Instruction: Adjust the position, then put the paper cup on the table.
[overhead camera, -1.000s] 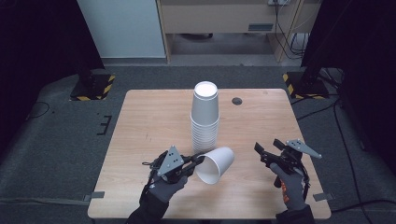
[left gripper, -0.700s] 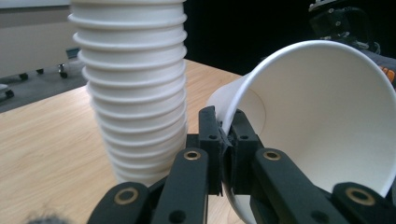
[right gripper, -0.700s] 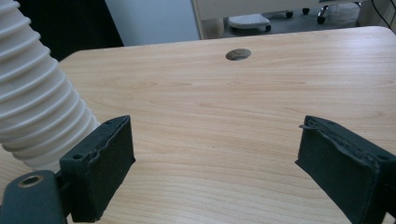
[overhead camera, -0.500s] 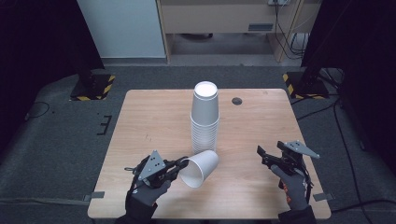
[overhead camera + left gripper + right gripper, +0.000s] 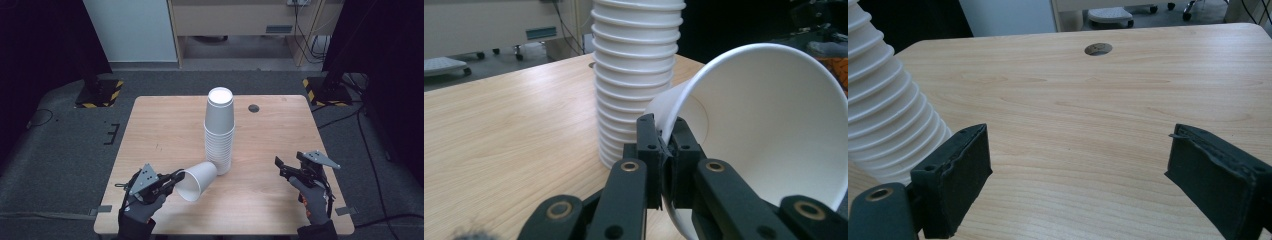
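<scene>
A tall stack of white paper cups (image 5: 219,131) stands upside down near the middle of the wooden table (image 5: 160,125). A single white paper cup (image 5: 197,180) lies tilted on its side to the stack's lower left, its mouth facing the table's front. My left gripper (image 5: 176,178) is shut on that cup's rim. In the left gripper view the jaws (image 5: 664,135) pinch the rim of the cup (image 5: 764,125), with the stack (image 5: 634,75) just behind. My right gripper (image 5: 280,165) hovers open at the front right, holding nothing; its jaws (image 5: 1075,155) stand wide beside the stack (image 5: 883,110).
A small round dark hole (image 5: 254,108) sits in the tabletop at the back right, also seen as the hole (image 5: 1098,48) ahead of the right gripper. Dark floor surrounds the table, with yellow-black striped bases (image 5: 100,93) at the back corners.
My left gripper has carried the single cup to the left and slightly toward the table's front, away from the stack. The right gripper has stayed almost still.
</scene>
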Demonstrator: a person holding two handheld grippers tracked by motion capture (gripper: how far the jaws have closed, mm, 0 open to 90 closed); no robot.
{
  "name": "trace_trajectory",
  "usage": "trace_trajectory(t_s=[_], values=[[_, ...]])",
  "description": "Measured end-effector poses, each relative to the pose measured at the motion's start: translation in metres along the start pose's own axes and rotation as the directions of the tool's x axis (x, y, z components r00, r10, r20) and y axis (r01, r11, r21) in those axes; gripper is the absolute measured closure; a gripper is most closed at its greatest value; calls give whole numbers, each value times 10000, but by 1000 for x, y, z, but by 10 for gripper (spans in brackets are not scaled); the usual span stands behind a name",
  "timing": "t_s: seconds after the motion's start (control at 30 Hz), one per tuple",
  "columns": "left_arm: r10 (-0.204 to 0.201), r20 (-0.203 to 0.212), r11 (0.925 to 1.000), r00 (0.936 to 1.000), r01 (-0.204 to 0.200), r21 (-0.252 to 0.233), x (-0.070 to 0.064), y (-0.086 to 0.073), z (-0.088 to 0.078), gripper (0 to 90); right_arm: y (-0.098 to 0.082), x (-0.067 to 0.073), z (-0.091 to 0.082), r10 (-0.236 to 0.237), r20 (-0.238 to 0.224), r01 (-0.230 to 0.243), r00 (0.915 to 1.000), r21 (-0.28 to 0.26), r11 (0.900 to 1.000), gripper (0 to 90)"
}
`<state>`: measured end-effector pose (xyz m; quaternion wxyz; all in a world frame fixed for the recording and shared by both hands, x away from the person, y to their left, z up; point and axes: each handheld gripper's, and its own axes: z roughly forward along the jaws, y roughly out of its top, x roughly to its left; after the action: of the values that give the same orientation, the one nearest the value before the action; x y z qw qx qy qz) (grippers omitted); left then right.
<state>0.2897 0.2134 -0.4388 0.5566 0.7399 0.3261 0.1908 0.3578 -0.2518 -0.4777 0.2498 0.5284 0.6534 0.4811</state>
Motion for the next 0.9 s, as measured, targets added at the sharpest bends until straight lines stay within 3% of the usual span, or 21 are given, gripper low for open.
trace_trajectory(t_s=[0.37, 0.5, 0.57, 0.6, 0.63, 0.73, 0.77, 0.9], values=[[-480, -709, 9988, 9963, 484, 35, 16, -2, -17, 858, -1, -2, 0, 37, 51, -37, 10000, 93, 9999, 104], [-741, -1107, 9972, 9911, 748, 27, 24, -2, -23, 858, -1, -3, 0, 53, 90, -54, 9999, 118, 9999, 104], [-905, -1519, 9956, 9843, 929, 94, 31, -3, -27, 858, -1, -4, 0, 42, 165, -45, 9999, 155, 9999, 104], [-905, -1519, 9956, 9843, 929, 94, 31, -3, -27, 858, -1, -4, 0, 42, 165, -45, 9999, 155, 9999, 104], [-1038, -1812, 9940, 9780, 1082, 146, 37, -4, -30, 858, -1, -5, 1, 44, 170, -47, 9998, 205, 9998, 104], [-1120, -2041, 9927, 9725, 1186, 207, 42, -5, -32, 858, -2, -5, 1, -63, 254, 57, 9997, 243, 9997, 104], [-1266, -2272, 9905, 9656, 1354, 235, 48, -6, -34, 858, -2, -6, 1, -157, 282, 149, 9995, 286, 9995, 104], [-1392, -2634, 9868, 9546, 1558, 431, 57, -7, -37, 858, -4, -7, 3, -369, 431, 350, 9984, 446, 9984, 104]])
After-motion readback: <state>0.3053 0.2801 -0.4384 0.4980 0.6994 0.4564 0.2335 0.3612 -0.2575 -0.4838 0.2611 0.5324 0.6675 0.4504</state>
